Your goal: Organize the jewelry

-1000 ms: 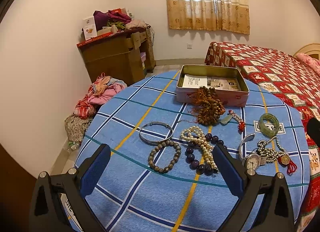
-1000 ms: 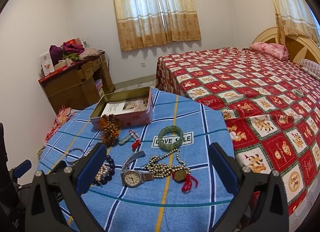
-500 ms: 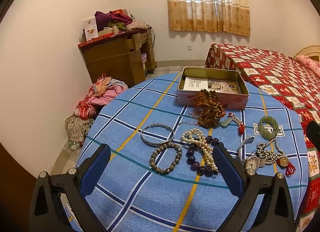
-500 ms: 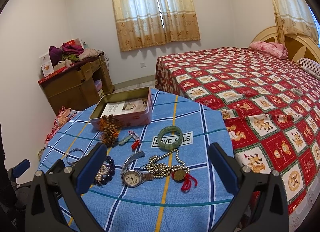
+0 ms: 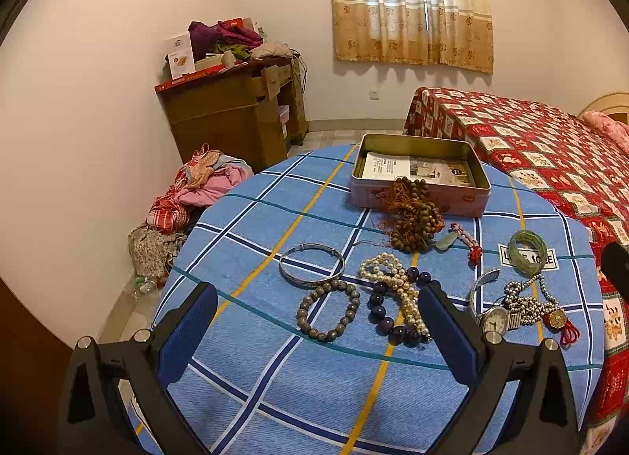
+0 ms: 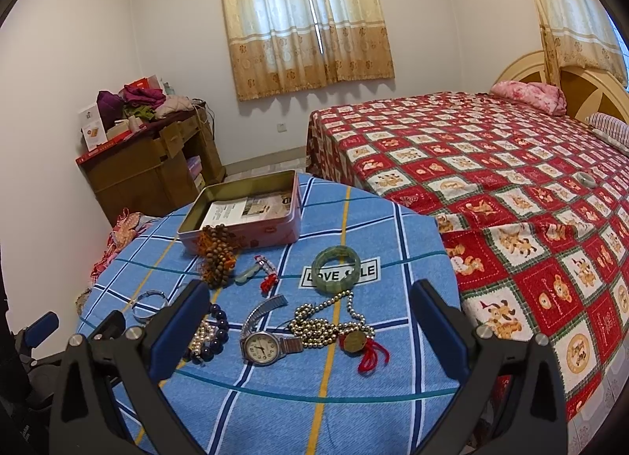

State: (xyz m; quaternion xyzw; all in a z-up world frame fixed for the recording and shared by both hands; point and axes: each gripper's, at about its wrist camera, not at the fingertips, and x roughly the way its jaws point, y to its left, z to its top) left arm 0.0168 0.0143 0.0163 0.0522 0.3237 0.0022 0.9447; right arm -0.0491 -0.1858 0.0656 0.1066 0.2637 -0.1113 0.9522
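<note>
Jewelry lies loose on the blue checked tablecloth (image 5: 275, 376); neither tool grips any of it. Your left gripper (image 5: 316, 321) stands wide above the grey bead bracelet (image 5: 328, 312), with the pearl strand (image 5: 397, 290) alongside. Your right gripper (image 6: 310, 321) stands wide over the wristwatch (image 6: 262, 345) and silver bead necklace (image 6: 320, 327). Beyond, the jade bangle (image 6: 334, 268), wooden beads (image 5: 416, 225) and open tin (image 5: 420, 176).

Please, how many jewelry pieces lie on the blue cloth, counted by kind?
Bangles: 2 (silver bangle, jade bangle)
Bead strands or bracelets: 5 (brown, grey, pearl, purple, silver beads with coin)
Watch: 1
Small jade charm: 1
Total: 9
</note>
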